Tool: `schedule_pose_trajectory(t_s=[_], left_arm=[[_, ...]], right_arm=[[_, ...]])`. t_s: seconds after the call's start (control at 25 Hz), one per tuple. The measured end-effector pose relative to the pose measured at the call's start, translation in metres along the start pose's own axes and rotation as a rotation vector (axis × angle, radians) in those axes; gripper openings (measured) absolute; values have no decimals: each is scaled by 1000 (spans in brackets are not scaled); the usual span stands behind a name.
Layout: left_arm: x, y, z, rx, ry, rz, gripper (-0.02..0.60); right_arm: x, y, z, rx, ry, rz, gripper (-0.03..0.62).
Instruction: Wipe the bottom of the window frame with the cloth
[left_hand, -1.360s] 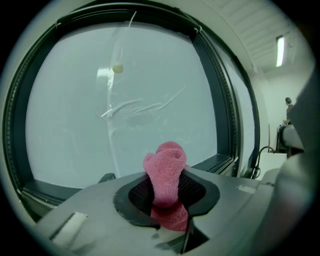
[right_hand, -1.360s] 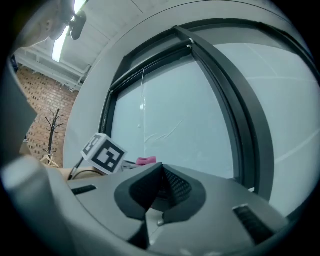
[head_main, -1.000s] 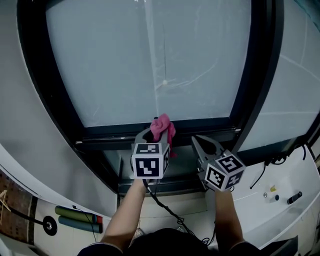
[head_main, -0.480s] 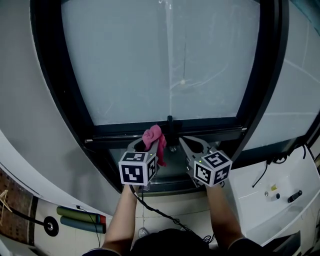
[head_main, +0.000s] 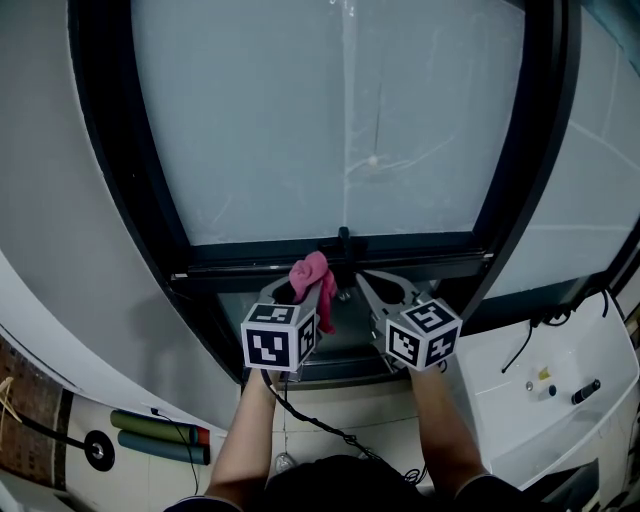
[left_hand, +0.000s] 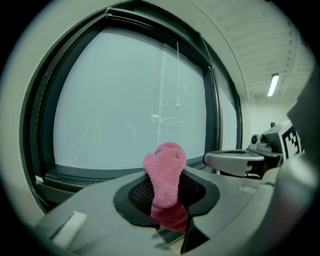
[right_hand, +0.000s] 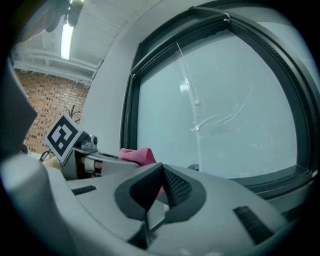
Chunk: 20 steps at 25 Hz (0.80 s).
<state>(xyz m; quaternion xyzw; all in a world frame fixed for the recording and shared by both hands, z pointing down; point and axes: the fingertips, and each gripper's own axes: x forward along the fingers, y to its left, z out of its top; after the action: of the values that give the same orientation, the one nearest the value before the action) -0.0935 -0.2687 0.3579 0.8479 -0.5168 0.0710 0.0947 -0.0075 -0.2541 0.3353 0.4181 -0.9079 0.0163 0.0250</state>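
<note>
A pink cloth (head_main: 312, 280) (left_hand: 165, 180) is pinched in my left gripper (head_main: 305, 292) (left_hand: 166, 200), bunched up between its jaws and sticking out above them. It hangs just short of the bottom rail of the dark window frame (head_main: 330, 258) (left_hand: 75, 177). My right gripper (head_main: 372, 290) (right_hand: 159, 192) is beside it on the right, jaws closed with nothing between them; the cloth (right_hand: 138, 156) shows to its left. Both point at the frosted pane (head_main: 340, 110).
A small black handle (head_main: 343, 238) stands on the bottom rail between the grippers. A second pane (head_main: 590, 190) lies right of a dark upright. Below are a white sill with a cable (head_main: 520, 350) and rolled mats (head_main: 160, 437) on the floor.
Both grippers moved left and drew closer together below the bottom rail over the last second; the left gripper kept the cloth. In the last half second they barely shifted.
</note>
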Motion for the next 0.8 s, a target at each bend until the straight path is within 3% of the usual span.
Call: schedule_pose_trajectory(t_s=[0.8], left_arm=[[3, -1, -5, 24, 27, -21, 110]], right_arm=[[3, 0, 1, -17, 12, 11, 0]])
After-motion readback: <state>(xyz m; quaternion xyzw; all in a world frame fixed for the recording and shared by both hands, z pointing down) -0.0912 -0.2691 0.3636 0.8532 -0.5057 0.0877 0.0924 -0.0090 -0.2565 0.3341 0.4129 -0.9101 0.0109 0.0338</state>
